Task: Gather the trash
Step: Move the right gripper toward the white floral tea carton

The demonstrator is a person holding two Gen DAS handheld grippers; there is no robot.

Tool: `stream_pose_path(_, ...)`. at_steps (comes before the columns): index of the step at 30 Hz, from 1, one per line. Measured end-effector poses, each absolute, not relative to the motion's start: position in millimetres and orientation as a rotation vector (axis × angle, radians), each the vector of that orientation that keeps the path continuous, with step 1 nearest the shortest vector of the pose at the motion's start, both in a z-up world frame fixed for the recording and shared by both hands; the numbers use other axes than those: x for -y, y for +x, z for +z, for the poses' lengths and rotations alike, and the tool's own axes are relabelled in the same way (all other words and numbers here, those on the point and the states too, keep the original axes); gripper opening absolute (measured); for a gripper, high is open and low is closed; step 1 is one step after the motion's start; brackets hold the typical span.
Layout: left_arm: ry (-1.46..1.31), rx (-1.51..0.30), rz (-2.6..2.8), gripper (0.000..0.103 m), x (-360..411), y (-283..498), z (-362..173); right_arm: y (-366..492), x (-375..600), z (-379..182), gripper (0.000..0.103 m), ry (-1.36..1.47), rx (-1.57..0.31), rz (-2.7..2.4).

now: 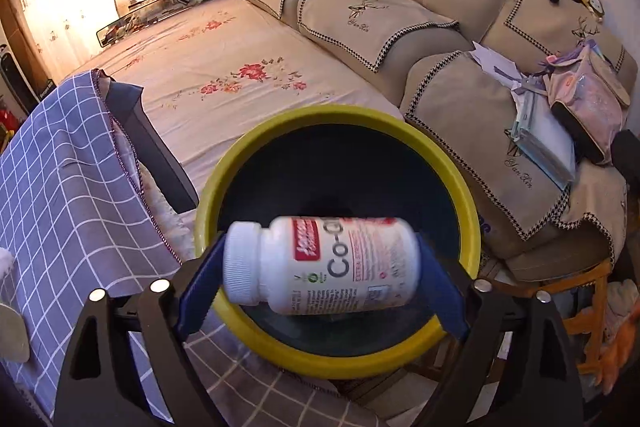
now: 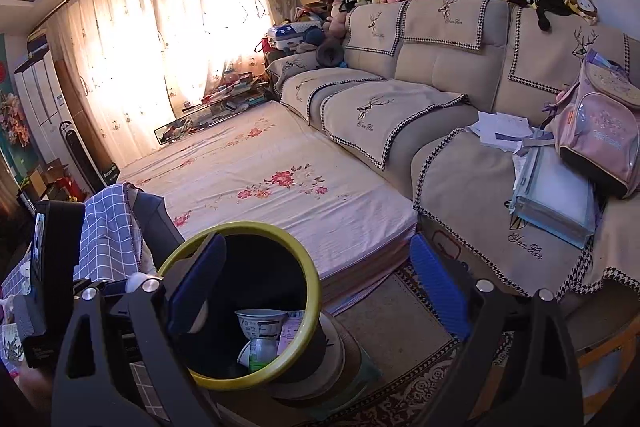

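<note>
A white pill bottle [image 1: 320, 263] with a red and grey label lies sideways between the blue pads of my left gripper [image 1: 320, 239], right over the mouth of the dark bin with the yellow rim [image 1: 340, 115]. The bottle looks blurred while the fingers are sharp, and the jaws stand wide, so the pads do not seem to press it. My right gripper [image 2: 316, 287] is open and holds nothing. It hovers beside the same bin [image 2: 310, 263], whose inside shows a white yoghurt cup [image 2: 260, 323] and some paper scraps.
A low bed with a flowered sheet [image 1: 224, 67] lies behind the bin. A beige sofa [image 1: 400, 11] on the right carries a pink backpack [image 2: 596, 135], papers and a folder [image 2: 556, 203]. A blue checked cloth [image 1: 68, 179] hangs at the left. A patterned rug [image 2: 404, 379] covers the floor.
</note>
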State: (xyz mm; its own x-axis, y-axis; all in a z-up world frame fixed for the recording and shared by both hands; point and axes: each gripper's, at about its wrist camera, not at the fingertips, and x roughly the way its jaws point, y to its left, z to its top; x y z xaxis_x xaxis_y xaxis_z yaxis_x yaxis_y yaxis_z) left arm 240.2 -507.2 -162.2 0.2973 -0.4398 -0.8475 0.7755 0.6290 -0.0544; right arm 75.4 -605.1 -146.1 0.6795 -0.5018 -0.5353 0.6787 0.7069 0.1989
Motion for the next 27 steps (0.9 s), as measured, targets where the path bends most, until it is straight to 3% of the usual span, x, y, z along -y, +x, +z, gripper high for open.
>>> stream_pose_path(8, 0.271, -0.838, -0.838, 0.093, 440, 230, -109, 85, 586, -141, 0.089, 0.387, -0.475, -0.652)
stream_pose_path(17, 0.067, -0.621, -0.533, 0.098, 229, 228, -32, 142, 504, -134, 0.089, 0.31, -0.533, -0.453)
stream_pose_path(27, -0.048, -0.569, -0.109, 0.098, 23, 260, -44, 204, 366, -139, 0.089, 0.205, -0.621, -0.131)
